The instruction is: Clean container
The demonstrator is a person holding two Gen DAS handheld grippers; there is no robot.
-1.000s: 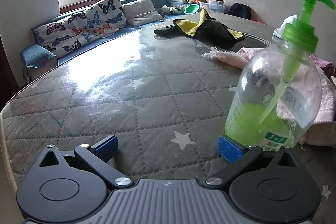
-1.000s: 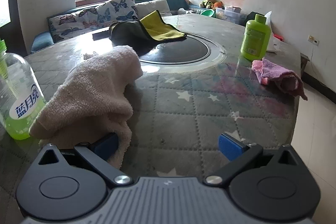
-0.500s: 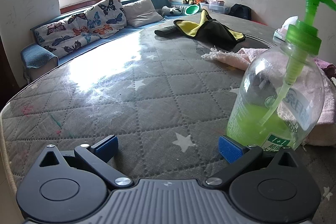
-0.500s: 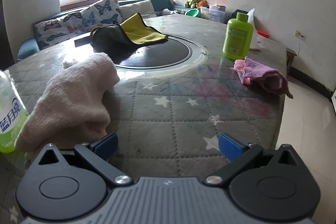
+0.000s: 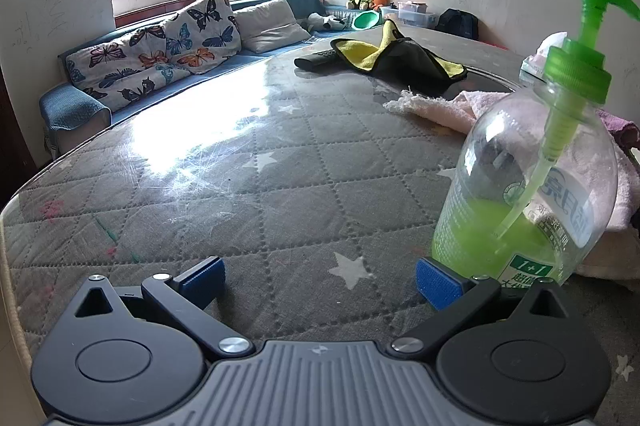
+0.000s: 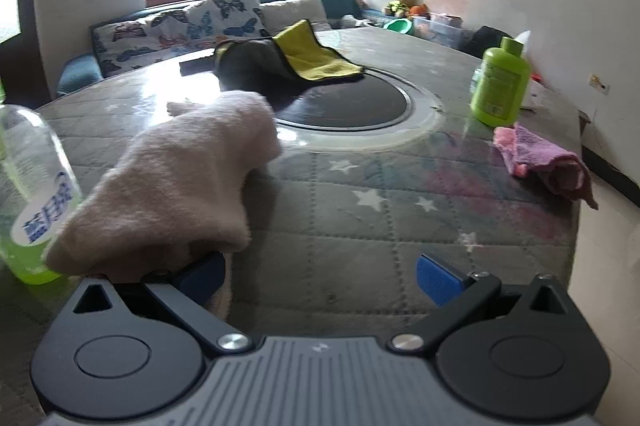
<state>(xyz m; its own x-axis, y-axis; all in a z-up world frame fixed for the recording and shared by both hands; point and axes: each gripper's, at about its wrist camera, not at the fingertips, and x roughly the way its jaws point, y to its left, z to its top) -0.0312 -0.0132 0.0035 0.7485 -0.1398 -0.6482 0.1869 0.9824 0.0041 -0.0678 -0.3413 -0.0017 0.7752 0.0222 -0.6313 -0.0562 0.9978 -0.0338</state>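
A clear pump bottle (image 5: 528, 186) with green liquid and a green pump stands on the table, just beyond the right finger of my left gripper (image 5: 320, 276), which is open and empty. The bottle also shows at the left edge of the right wrist view (image 6: 32, 198). A pale pink towel (image 6: 188, 178) lies crumpled beside the bottle; it also shows in the left wrist view (image 5: 460, 110). My right gripper (image 6: 320, 276) is open, and its left finger touches the towel's near edge.
A round quilted table (image 5: 240, 194) has a dark turntable (image 6: 352, 102) in its middle. On it lie a yellow-and-black cloth (image 6: 292, 62), a solid green bottle (image 6: 500, 82) and a purple cloth (image 6: 540, 162). A sofa with cushions (image 5: 160, 54) stands behind.
My right gripper has swung back left and closer to the pink towel, now touching its edge. My left gripper has edged slightly nearer the pump bottle.
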